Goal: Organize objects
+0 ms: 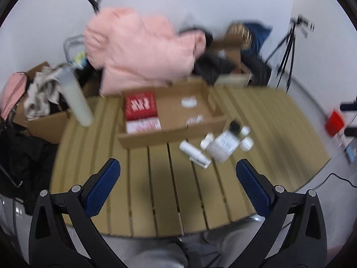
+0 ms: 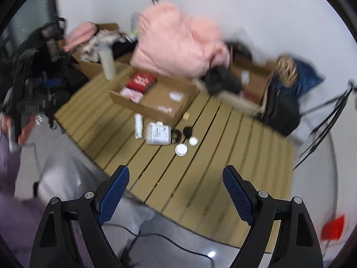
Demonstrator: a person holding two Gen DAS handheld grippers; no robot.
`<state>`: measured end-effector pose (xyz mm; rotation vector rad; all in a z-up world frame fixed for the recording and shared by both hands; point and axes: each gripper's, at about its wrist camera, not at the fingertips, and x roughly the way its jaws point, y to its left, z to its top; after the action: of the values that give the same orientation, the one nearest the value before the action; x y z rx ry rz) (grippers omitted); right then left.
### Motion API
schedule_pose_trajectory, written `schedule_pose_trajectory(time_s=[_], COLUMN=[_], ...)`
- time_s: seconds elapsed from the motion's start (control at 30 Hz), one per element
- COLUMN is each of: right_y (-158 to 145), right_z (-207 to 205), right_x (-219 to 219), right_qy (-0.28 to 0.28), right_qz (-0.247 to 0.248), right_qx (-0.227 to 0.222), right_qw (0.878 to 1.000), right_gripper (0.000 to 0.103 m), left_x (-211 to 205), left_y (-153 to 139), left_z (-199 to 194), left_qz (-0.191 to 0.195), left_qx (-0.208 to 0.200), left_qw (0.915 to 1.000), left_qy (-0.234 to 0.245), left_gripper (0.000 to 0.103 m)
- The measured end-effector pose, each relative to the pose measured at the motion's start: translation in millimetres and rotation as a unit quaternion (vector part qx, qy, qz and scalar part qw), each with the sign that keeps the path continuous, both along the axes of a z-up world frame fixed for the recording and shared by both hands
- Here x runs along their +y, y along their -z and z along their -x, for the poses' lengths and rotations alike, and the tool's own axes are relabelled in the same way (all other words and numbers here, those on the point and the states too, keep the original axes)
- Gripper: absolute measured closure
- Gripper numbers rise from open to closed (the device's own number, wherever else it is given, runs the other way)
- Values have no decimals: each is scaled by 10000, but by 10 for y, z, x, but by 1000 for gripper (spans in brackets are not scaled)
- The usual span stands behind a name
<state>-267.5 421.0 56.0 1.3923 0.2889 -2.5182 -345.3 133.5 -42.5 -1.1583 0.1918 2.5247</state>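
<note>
A shallow cardboard box (image 1: 214, 105) (image 2: 125, 99) sits on the slatted wooden table (image 1: 160, 189) (image 2: 200, 167), with a red pack (image 1: 140, 106) (image 2: 141, 80) and white items inside. In front of it lie a white tube (image 1: 194, 154) (image 2: 138, 126), a square white bottle (image 1: 222, 145) (image 2: 158, 135), small white jars (image 1: 246, 144) (image 2: 181, 150) and a black object (image 1: 235, 125) (image 2: 187, 131). My left gripper (image 1: 178, 174) is open and empty above the table's near edge. My right gripper (image 2: 176, 183) is open and empty, also near the table edge.
A pink jacket (image 1: 138, 49) (image 2: 178, 42) is piled behind the box. A tall white bottle (image 1: 78, 98) (image 2: 108, 63) stands left of the box. Boxes of clothes (image 1: 42, 102) and bags (image 2: 281, 109) surround the table. A tripod (image 1: 287, 51) stands at right. A cable (image 2: 167, 239) runs on the floor.
</note>
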Motion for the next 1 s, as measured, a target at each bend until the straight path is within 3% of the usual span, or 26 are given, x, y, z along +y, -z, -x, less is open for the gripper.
schedule_pose_trajectory(time_s=[0.1, 0.2, 0.23, 0.3, 0.4, 0.6, 0.77, 0.9, 1.0], right_y=[662, 1212, 1402, 1704, 2042, 2304, 2408, 2543, 2656], right_z=[455, 729, 808, 981, 1252, 1486, 1500, 1459, 1444], right_x=[-38, -220, -316, -444, -519, -320, 68, 291, 231], right_qy=[238, 171, 58, 81, 304, 656, 1162, 1439, 1349], right_qz=[437, 810, 955, 1069, 1178, 1428, 1291, 1252, 1119], right_qx=[-23, 89, 93, 75, -54, -36, 0, -98, -34], right_qw=[9988, 9965, 9954, 9942, 9926, 9876, 9848, 9816, 9845], right_gripper=[15, 15, 16, 24, 27, 27, 27, 27, 28], left_x=[111, 222, 266, 410, 582, 746, 744, 601, 605], left_y=[664, 1092, 1189, 1397, 1659, 1860, 1918, 1903, 1906], left_z=[383, 734, 820, 1021, 1224, 1329, 1329, 1370, 1377], left_qz=[-275, -461, -448, -243, 45, 361, 546, 431, 461], left_qx=[-296, -659, -747, -898, -1047, -1023, -1038, -1061, -983], left_qw=[9992, 9966, 9960, 9954, 9942, 9939, 9928, 9923, 9926], left_qy=[-54, -182, -199, -216, -255, -217, -239, -466, -542], left_gripper=[2, 7, 14, 16, 20, 21, 45, 65, 67])
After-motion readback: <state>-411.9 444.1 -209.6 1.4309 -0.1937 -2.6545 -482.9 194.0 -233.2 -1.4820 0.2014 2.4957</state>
